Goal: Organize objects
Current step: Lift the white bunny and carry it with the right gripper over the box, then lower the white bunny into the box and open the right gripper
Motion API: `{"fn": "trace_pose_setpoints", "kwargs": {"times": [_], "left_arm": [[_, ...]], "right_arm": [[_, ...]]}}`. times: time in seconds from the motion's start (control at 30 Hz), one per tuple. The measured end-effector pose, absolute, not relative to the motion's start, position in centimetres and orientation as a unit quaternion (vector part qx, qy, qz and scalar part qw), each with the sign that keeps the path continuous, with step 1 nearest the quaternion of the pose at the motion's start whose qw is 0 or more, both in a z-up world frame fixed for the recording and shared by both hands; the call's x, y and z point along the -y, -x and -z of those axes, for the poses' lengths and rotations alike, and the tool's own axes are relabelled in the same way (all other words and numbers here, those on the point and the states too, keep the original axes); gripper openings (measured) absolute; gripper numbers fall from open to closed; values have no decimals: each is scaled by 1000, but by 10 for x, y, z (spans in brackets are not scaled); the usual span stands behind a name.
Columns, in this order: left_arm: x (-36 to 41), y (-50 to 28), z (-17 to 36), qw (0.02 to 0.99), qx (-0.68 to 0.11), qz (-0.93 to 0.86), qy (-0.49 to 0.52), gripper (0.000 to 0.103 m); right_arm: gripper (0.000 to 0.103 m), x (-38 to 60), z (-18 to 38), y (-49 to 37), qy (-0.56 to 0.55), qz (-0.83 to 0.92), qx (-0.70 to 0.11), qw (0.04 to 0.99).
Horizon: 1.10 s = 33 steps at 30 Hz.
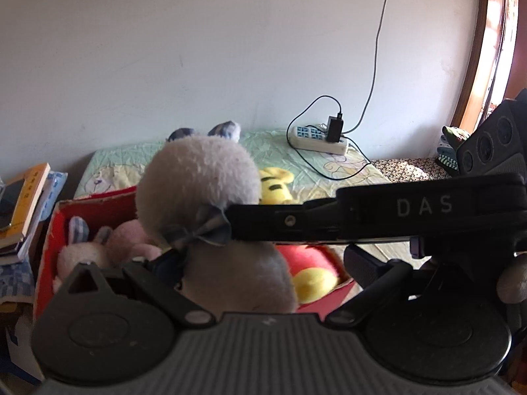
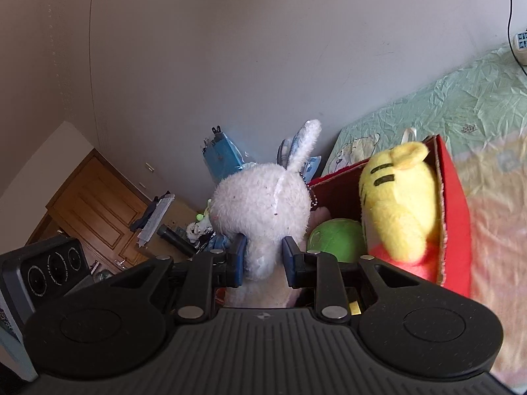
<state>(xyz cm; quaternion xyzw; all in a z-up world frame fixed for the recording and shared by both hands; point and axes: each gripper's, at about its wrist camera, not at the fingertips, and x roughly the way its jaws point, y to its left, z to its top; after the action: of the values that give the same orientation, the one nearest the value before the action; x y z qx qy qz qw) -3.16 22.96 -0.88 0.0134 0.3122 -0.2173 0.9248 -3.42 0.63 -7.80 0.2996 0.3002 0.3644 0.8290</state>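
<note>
Step in hand: putting soft toys into the red box (image 1: pixel 52 230) at the bed's (image 1: pixel 296 158) near edge. My right gripper (image 2: pixel 262 260) is clamped on the white rabbit (image 2: pixel 260 207) at its neck, just above the box's left rim. My left gripper (image 1: pixel 263 250) has the grey rabbit (image 1: pixel 197 177) between its fingers, seemingly pinched, though the right gripper crossing the view hides that side. A yellow toy (image 2: pixel 398 197) and green ball (image 2: pixel 336 237) are already inside. Next: lower each rabbit over a free gap, then release.
</note>
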Motion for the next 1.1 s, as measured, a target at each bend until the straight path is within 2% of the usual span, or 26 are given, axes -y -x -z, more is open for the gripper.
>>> {"fn": "trace_pose_setpoints", "kwargs": {"times": [0.23, 0.53, 0.67, 0.83, 1.1], "left_arm": [[-262, 11, 37, 907, -345, 242, -13, 96], [-292, 4, 49, 901, -360, 242, -10, 96], [-290, 5, 48, 901, -357, 248, -16, 100], [-286, 8, 41, 903, -352, 245, -24, 100], [-284, 10, 32, 911, -359, 200, -40, 100]], "right_arm": [[26, -27, 103, 29, -309, -316, -325, 836], [25, -59, 102, 23, -289, -313, -342, 838], [29, -53, 98, 26, -293, -297, -343, 842], [40, -45, 83, 32, -271, -271, -352, 854], [42, -51, 70, 40, -228, -230, -364, 873]]}}
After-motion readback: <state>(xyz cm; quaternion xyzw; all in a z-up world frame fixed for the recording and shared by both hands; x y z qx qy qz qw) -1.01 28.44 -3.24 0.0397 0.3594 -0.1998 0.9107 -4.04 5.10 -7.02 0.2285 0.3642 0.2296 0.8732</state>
